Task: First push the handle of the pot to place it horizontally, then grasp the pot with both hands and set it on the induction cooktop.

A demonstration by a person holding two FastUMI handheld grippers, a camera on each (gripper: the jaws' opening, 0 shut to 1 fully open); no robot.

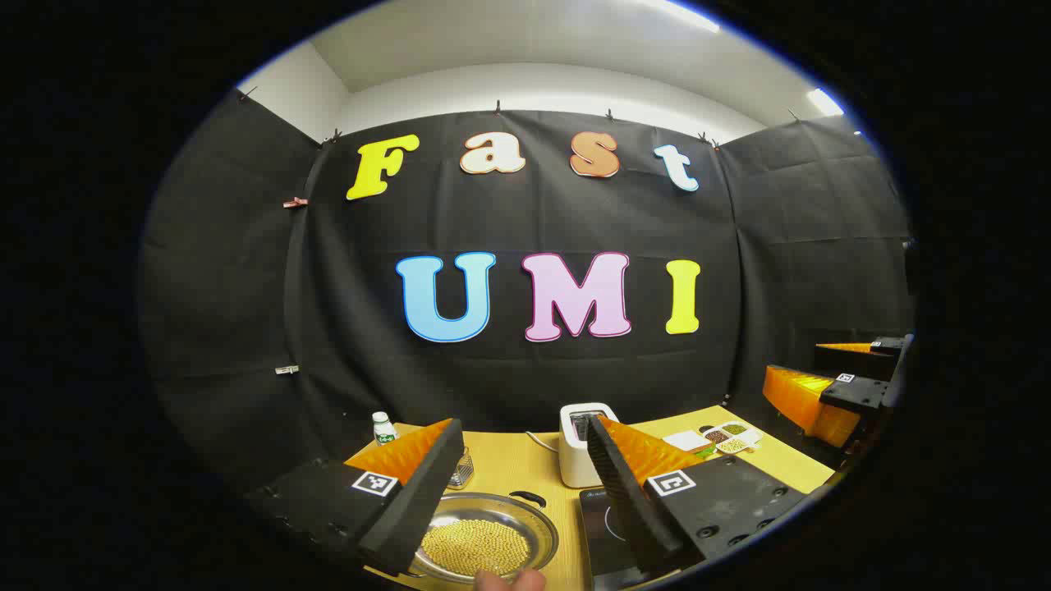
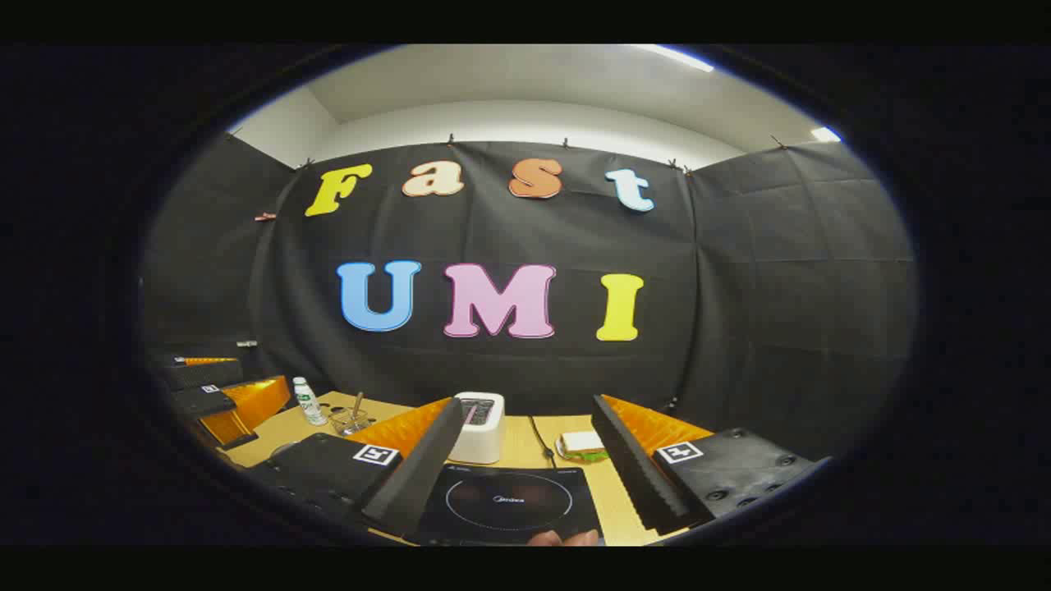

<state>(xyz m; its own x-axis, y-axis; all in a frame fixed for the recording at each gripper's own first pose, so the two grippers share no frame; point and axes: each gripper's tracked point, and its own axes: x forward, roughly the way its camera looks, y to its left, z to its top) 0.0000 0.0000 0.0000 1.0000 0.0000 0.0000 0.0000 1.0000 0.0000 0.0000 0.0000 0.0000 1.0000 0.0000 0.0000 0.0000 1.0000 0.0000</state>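
A shallow steel pot [image 1: 484,538] full of small yellow beans sits on the wooden table [image 1: 509,468], low between my left gripper's fingers. A black pot handle [image 1: 528,497] shows at its far rim. My left gripper [image 1: 523,427] hangs open above the pot, touching nothing. The black induction cooktop [image 1: 603,529] lies just right of the pot. In the right gripper view the cooktop [image 2: 509,501] lies below my open right gripper [image 2: 525,404], which holds nothing. Each gripper also appears at the edge of the other's view: the right gripper [image 1: 829,394] and the left gripper [image 2: 222,394].
A white toaster [image 2: 479,425] stands behind the cooktop, its cord trailing right. A sandwich [image 2: 583,446] lies beside it. A small bottle [image 2: 308,402] and a glass bowl with a spoon [image 2: 351,420] stand at the back left. Small dishes of grains [image 1: 727,437] sit at the back right.
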